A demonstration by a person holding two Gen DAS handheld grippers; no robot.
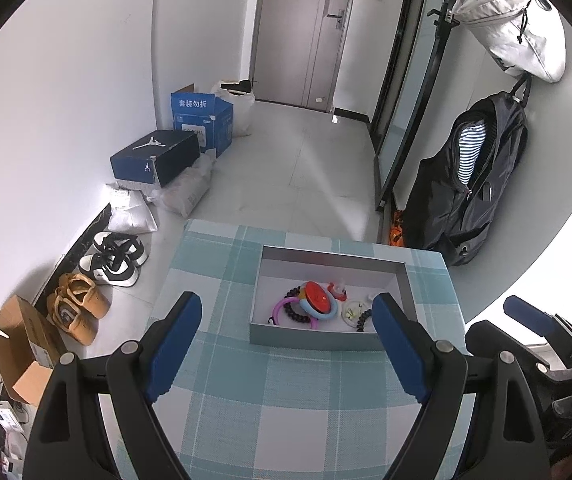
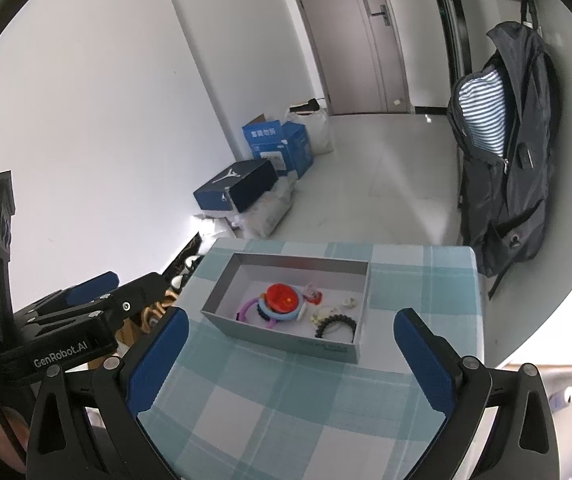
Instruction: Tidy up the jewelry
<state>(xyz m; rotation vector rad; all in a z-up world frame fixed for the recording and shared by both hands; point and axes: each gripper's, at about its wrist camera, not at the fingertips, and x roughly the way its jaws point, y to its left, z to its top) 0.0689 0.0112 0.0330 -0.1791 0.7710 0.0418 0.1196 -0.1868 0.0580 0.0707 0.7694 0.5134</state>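
A shallow grey box (image 1: 317,338) (image 2: 286,338) stands on a table with a teal checked cloth (image 1: 286,392) (image 2: 286,392). Inside lie a red and blue round piece (image 1: 317,298) (image 2: 282,298), a purple ring (image 1: 282,306) (image 2: 246,308), a black beaded bracelet (image 1: 363,318) (image 2: 335,322) and small pale items (image 1: 353,311). My left gripper (image 1: 287,312) is open and empty, above the cloth in front of the box. My right gripper (image 2: 291,328) is open and empty, also in front of the box.
Shoe boxes and bags (image 1: 158,160) line the left wall, with shoes (image 1: 114,260) and a cardboard box (image 1: 22,352) on the floor. A dark backpack (image 1: 473,172) (image 2: 501,168) hangs at the right. A closed door (image 1: 305,32) is at the back.
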